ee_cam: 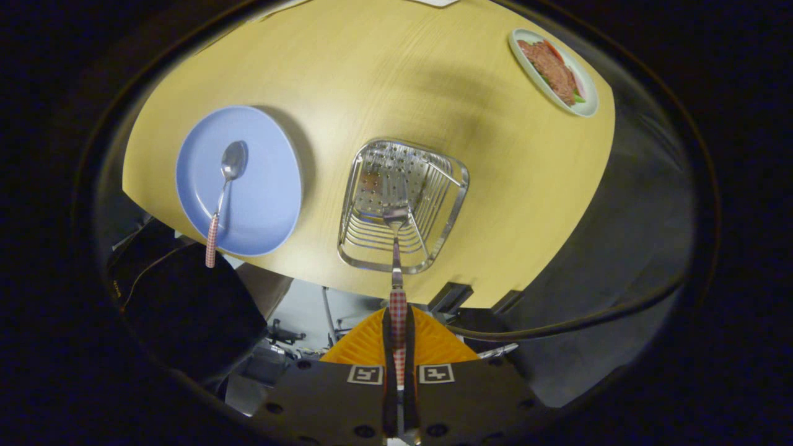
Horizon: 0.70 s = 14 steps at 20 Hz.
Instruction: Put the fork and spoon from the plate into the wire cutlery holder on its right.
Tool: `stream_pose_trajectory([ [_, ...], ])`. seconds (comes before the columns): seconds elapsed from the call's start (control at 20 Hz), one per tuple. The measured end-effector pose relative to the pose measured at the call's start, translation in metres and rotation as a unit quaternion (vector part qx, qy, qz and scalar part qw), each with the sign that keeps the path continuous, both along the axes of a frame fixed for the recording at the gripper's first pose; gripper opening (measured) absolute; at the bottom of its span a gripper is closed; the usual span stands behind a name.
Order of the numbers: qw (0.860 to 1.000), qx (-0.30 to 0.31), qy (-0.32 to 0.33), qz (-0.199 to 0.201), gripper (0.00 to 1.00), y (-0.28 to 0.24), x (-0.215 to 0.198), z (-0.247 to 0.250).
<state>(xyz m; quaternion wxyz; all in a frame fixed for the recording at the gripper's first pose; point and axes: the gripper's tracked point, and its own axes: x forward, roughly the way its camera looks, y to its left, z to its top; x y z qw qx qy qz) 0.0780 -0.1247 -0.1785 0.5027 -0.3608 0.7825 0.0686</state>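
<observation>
Gripper (397, 322) fingers clamp checkered-handled fork (396, 248), tines inside wire cutlery holder (427, 235).

A pale wooden table (384, 80) under soft overhead light, with a small dish of food (553, 71) at its far corner, dark surroundings and cables (557, 325) below its near edge.

fork (396, 248) handle partly hidden between tool (398, 328) fingers | tines blurred against holder (433, 248)
</observation>
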Motion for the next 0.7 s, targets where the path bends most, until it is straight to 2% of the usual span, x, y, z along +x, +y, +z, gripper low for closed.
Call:
stream_pose_trajectory([
  [0.1,1.0,-0.001,0.005,0.003,0.07,0.0013,0.0042,-0.0064],
  [0.45,1.0,0.016,-0.001,-0.004,0.18,0.0078,0.0057,-0.0113],
  [0.6,0.999,0.023,-0.021,-0.012,0.52,0.0046,0.0066,-0.0075],
  [0.7,0.998,0.041,-0.047,-0.032,0.75,0.0083,0.0062,-0.0048],
])
